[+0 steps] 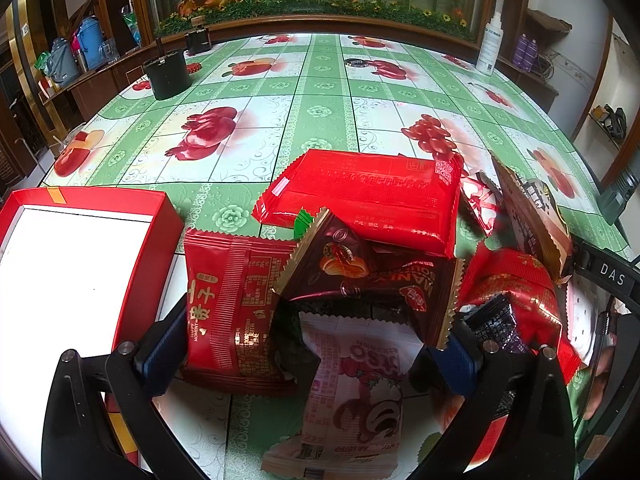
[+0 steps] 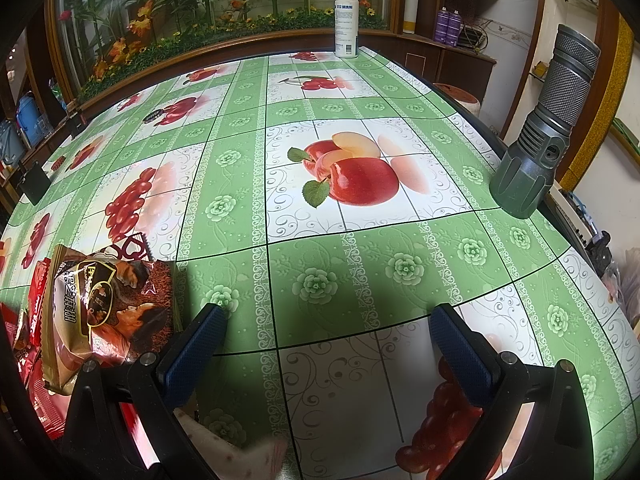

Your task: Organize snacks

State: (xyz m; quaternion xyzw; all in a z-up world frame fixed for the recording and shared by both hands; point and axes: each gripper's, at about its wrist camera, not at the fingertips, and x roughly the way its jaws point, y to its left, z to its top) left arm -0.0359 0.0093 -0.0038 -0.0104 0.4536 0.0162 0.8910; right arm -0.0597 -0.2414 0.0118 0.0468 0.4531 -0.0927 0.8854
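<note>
A pile of snack packets lies on the fruit-print tablecloth. In the left wrist view I see a large red packet (image 1: 360, 196), a red packet with gold characters (image 1: 232, 312), a dark brown triangular packet (image 1: 340, 264), a pink and white packet (image 1: 352, 392) and a brown packet (image 1: 532, 216). My left gripper (image 1: 312, 344) is open above the pile, its fingers on either side of the packets. A red box with a white inside (image 1: 72, 264) lies at the left. My right gripper (image 2: 328, 344) is open and empty over bare tablecloth; the brown packet (image 2: 108, 308) lies to its left.
A grey flashlight (image 2: 544, 132) stands at the table's right edge. A white spray bottle (image 2: 346, 24) stands at the far edge. A black pot (image 1: 166, 72) sits at the far left. A wooden-framed flower display runs behind the table.
</note>
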